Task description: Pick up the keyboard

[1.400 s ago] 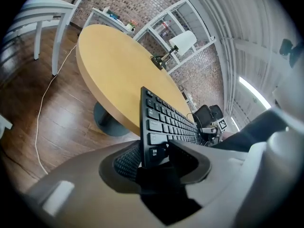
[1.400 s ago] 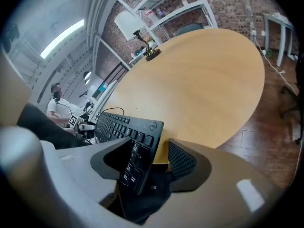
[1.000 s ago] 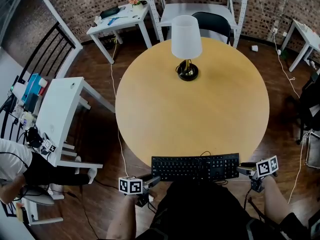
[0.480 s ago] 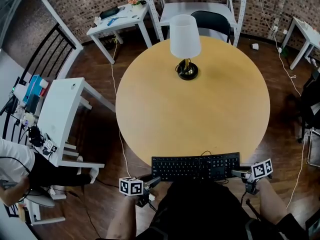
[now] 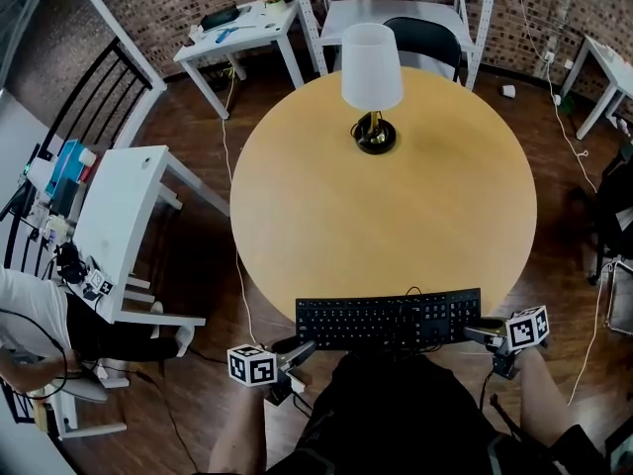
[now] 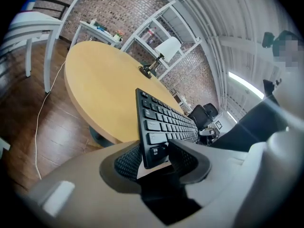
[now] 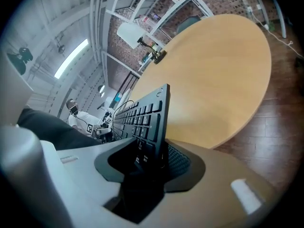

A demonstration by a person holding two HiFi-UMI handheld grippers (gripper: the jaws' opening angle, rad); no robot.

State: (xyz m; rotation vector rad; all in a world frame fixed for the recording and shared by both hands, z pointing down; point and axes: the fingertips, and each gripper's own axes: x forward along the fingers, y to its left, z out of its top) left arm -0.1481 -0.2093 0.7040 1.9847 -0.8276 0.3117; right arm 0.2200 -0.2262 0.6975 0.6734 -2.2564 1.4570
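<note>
A black keyboard hangs over the near edge of the round wooden table, its cable looping from the back. My left gripper is shut on the keyboard's left end; in the left gripper view the pads press on either side of the keyboard. My right gripper grips the right end. Its jaws have just been closing, and in the right gripper view they clamp the keyboard edge-on. The keyboard sits tilted and slightly raised off the tabletop.
A table lamp with a white shade stands at the far side of the table. A white side table and a seated person are at the left. A dark chair and white shelving stand behind the table.
The right gripper moved in onto the keyboard's right end and closed on it. Both grippers and the keyboard have risen a little and shifted toward the table's middle.
</note>
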